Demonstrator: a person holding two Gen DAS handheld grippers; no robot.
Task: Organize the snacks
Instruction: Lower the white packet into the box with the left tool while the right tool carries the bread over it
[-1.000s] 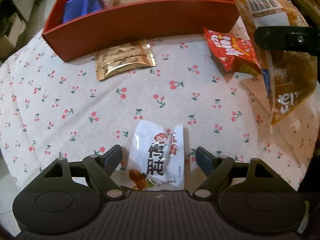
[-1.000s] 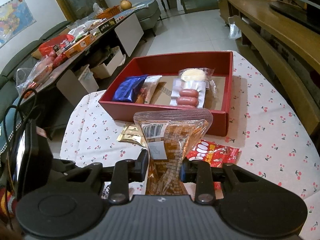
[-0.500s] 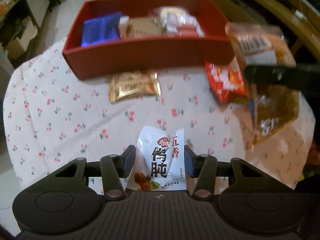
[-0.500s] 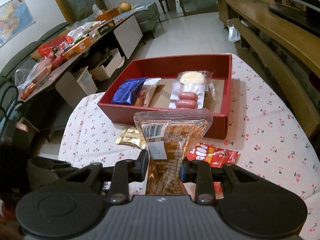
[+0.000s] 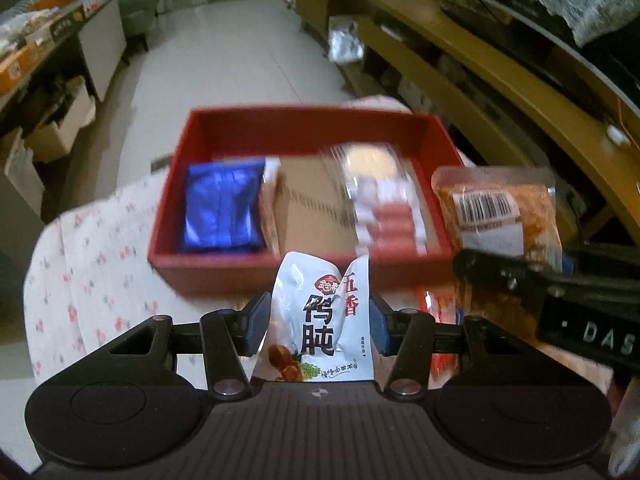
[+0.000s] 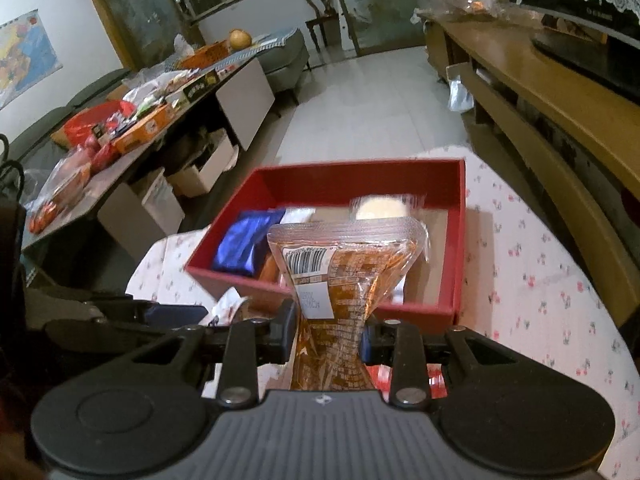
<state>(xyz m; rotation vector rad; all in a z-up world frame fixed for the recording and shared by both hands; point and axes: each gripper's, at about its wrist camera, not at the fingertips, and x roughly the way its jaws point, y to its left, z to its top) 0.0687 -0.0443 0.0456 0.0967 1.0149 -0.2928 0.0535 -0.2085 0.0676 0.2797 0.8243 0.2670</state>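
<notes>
Carrying two packets toward the box, both lifted off the cloth, neither yet released. Cherry-print tablecloth [image 6: 540, 280] spread over the table, with bare cloth to the right of the box. Red box [image 6: 460, 240], open-topped, set on the cloth just ahead of both tools; blue packet [image 5: 222, 208] lying at its left end, sausage pack [image 5: 384, 216] right of centre, strip of bare cardboard floor [image 5: 312, 216] showing between them. Orange-brown packet [image 6: 348, 272], barcode label upward, pinched at its waist by the right gripper [image 6: 326, 330], jaws pressed hard enough to crease the film, top edge hanging over the near wall of the box. White packet [image 5: 320, 320] with red and black lettering, clamped upright between the blue pads [image 5: 256, 316] of the left gripper [image 5: 318, 322], held just short of the near wall. Red packet [image 6: 434, 378] partly seen on the cloth below the right tool, not yet collected. Step in hand, judged: transport phase, about midway, with placing to follow. Next move, judged: advancing each tool over the near wall, lowering toward free floor, white packet toward the central gap, orange-brown one toward the right end, then spreading the jaws. Risk, judged: the two tools close together, likely to crowd each other over the box.
</notes>
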